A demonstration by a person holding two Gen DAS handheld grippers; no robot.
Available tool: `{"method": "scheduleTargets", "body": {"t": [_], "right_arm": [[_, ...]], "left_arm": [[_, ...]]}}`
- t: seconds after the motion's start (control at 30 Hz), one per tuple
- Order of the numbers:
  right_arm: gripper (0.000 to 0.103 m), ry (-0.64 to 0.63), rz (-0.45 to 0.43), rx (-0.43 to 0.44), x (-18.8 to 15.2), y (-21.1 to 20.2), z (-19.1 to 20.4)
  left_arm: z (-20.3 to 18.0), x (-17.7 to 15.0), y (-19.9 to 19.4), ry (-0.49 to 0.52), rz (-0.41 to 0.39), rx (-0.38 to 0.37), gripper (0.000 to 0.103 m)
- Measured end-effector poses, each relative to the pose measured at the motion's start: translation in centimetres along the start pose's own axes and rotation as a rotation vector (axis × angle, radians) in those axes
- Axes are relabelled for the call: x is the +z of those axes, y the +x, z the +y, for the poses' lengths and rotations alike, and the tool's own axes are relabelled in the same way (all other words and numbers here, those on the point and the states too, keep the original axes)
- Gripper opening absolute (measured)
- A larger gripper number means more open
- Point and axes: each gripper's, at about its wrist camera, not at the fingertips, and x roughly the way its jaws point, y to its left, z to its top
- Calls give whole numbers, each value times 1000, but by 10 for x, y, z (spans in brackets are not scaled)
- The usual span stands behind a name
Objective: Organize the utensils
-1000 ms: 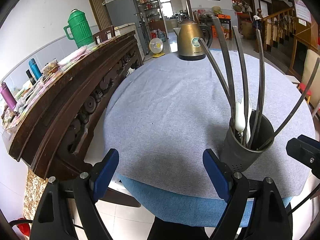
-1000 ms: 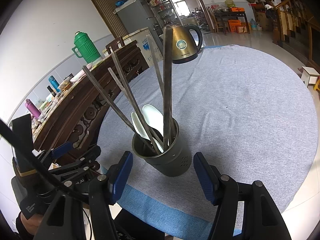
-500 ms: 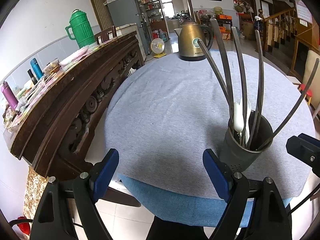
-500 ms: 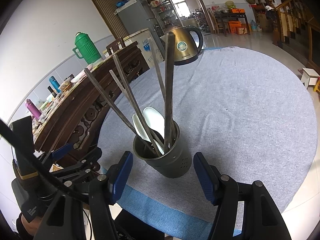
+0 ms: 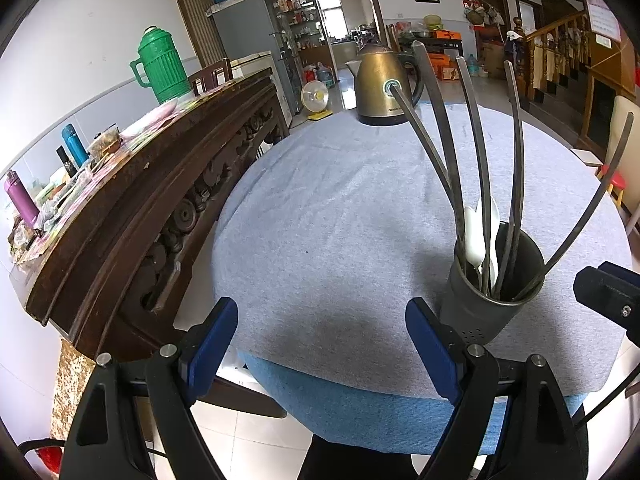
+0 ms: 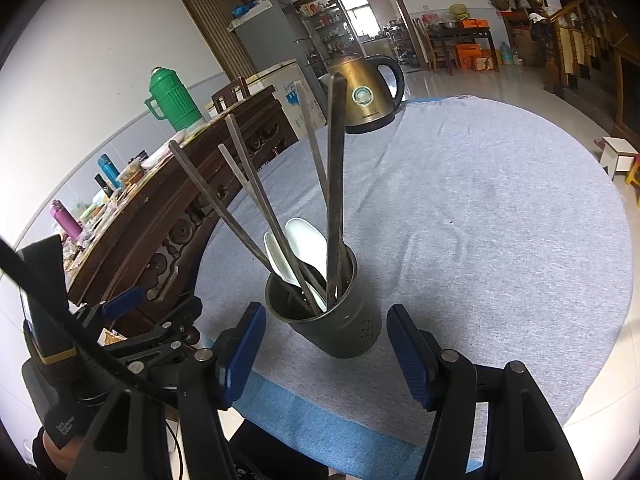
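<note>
Grey-clothed round table, dark perforated holder bristling with chopsticks, white spoons, both tongs apart, empty.

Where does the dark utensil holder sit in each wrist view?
Left wrist: the utensil holder is at lower right, just right of the left gripper, outside its open jaws.
Right wrist: the utensil holder is at lower centre, just ahead of the open right gripper.
Shared landmark: the brass kettle at the table's far edge.

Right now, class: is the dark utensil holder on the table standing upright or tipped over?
Upright. The utensil holder rests on its base on the grey tablecloth, mouth up, with chopsticks and white spoons sticking out.
</note>
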Motion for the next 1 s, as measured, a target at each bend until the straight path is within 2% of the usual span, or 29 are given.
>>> {"method": "scheduleTargets", "body": {"t": [1.0], "right_arm": [[66, -29, -9, -32, -3, 2, 11]], "left_arm": [[11, -5, 4, -41, 16, -28, 86]]}}
